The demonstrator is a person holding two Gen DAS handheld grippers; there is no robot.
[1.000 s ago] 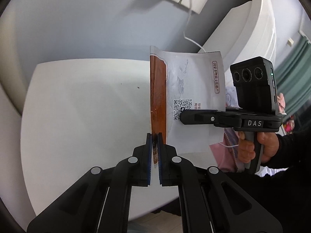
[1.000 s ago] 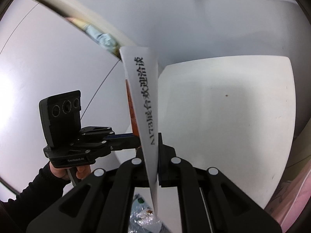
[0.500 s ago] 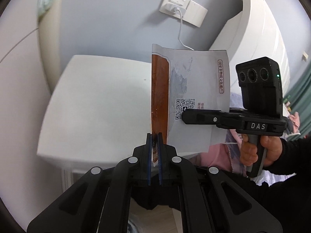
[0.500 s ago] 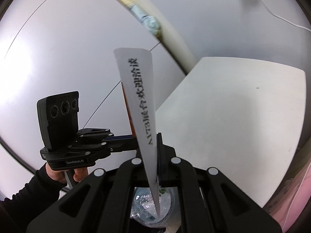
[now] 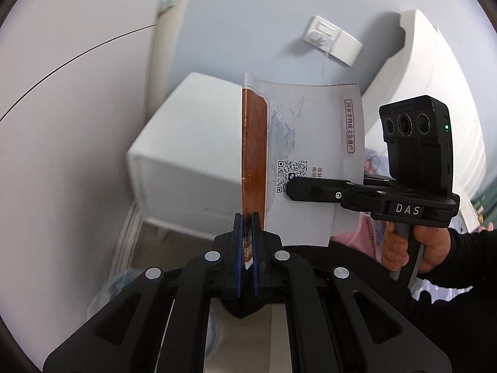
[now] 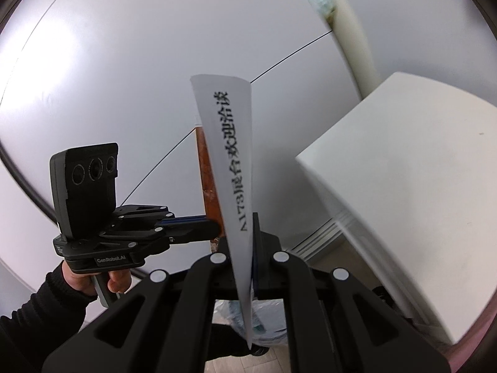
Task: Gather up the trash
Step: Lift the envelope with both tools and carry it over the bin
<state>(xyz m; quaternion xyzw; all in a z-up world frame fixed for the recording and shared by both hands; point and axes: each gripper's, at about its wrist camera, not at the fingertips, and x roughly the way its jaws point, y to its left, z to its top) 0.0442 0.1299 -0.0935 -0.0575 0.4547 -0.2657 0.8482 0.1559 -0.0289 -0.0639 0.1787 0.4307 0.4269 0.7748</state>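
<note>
A printed paper leaflet (image 5: 310,143), white with a brown band and a QR code, is held upright in the air by both grippers. My left gripper (image 5: 247,236) is shut on its brown edge. My right gripper (image 5: 290,188) is shut on its white part near the QR code. In the right wrist view the leaflet (image 6: 231,168) stands edge-on in the right gripper (image 6: 245,233), with the left gripper (image 6: 214,225) clamped on it from the left. A bin lined with a plastic bag (image 6: 267,320) holding trash lies below the leaflet.
A white bedside cabinet (image 5: 186,161) stands against the blue-grey wall, also in the right wrist view (image 6: 403,192). A wall socket with a plugged cable (image 5: 332,42) is above it. A white curved headboard (image 5: 441,71) is at the right. A pale wall panel fills the left.
Both grippers have carried the leaflet back and left, off the cabinet top and down beside the cabinet. The bagged bin has come into view below. Both grips are unchanged.
</note>
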